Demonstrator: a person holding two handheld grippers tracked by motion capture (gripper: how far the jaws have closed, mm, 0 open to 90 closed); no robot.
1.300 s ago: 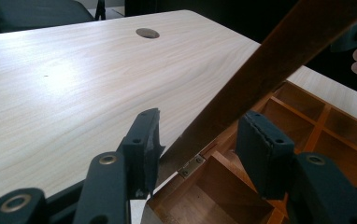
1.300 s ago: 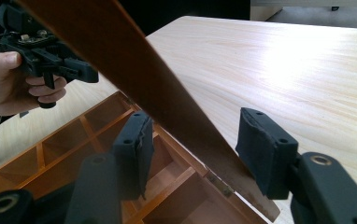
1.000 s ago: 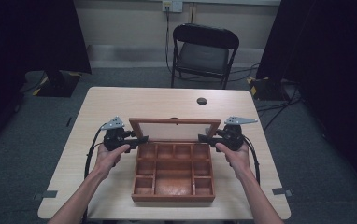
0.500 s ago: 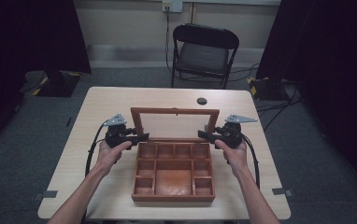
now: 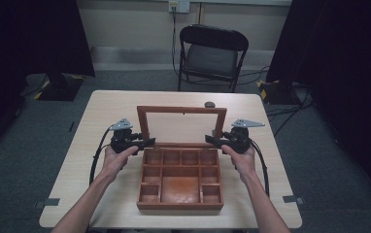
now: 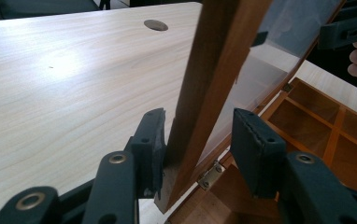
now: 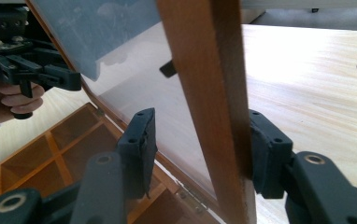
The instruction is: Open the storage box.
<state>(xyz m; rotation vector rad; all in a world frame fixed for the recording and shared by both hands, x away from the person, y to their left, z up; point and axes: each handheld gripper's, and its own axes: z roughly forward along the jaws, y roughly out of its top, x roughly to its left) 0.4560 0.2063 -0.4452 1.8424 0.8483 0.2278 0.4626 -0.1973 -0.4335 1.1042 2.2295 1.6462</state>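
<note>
My left claw (image 6: pixel 196 149) is wide open around the left side of the lid (image 5: pixel 181 110). Only one jaw touches the wood. My right claw (image 7: pixel 200 140) is open around the right side, with one jaw touching too. The lid stands up, tipped a bit. There is one wooden box (image 5: pixel 179 206) on the worktop (image 5: pixel 101 111), with two claws and one chair (image 5: pixel 211 51) behind.
</note>
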